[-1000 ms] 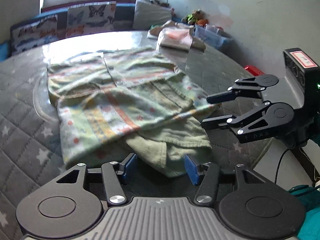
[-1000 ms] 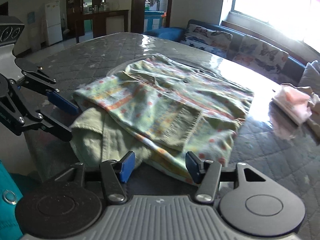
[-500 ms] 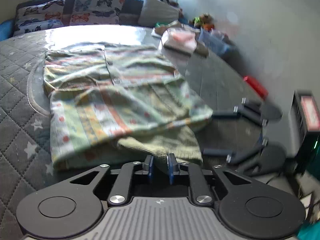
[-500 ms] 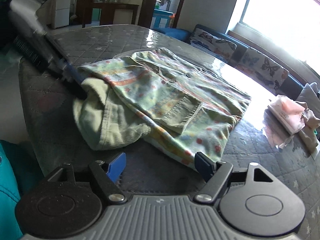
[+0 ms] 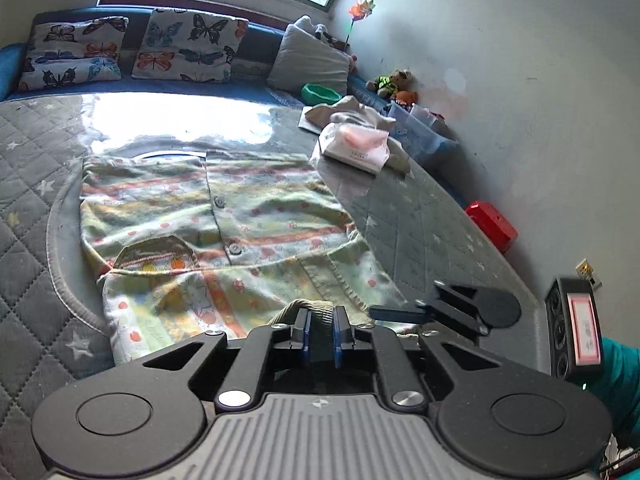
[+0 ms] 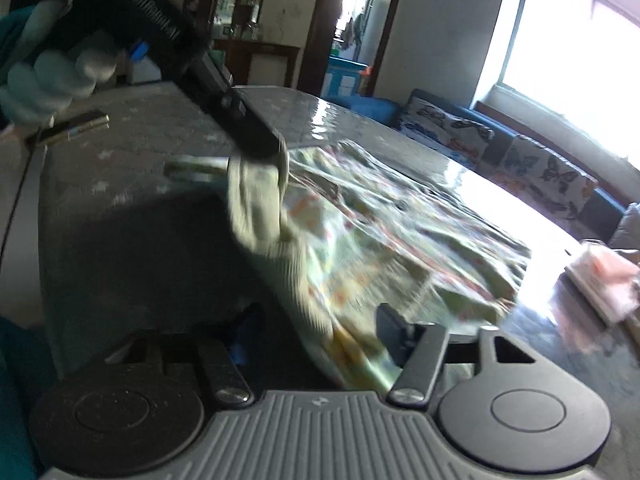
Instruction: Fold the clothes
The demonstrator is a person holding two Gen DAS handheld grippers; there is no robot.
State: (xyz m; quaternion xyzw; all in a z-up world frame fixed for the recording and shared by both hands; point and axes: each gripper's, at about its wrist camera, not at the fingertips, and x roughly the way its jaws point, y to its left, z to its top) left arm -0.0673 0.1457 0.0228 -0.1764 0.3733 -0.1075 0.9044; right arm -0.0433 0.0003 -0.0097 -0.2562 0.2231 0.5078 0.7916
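Quilted grey counter [image 5: 420, 216] carries the patterned shirt [image 5: 224, 216], spread flat with its near hem toward both cameras. Left hand-held gripper [image 5: 320, 330] is pinched narrow on the ribbed green cuff [image 5: 312, 307], lifting it off the counter. Right hand-held gripper [image 6: 316, 330] is half open and closing, shirt edge between its jaws, pads not yet pressing.

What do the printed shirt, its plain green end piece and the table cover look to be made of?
Printed shirt: soft woven cloth, likely cotton; matte and wrinkled. Green end piece: ribbed knit, with fine ridges; the left tongs pinch it. Table cover: quilted grey fabric with stitched diamonds, under a glossy clear sheet, probably plastic, given the glare.
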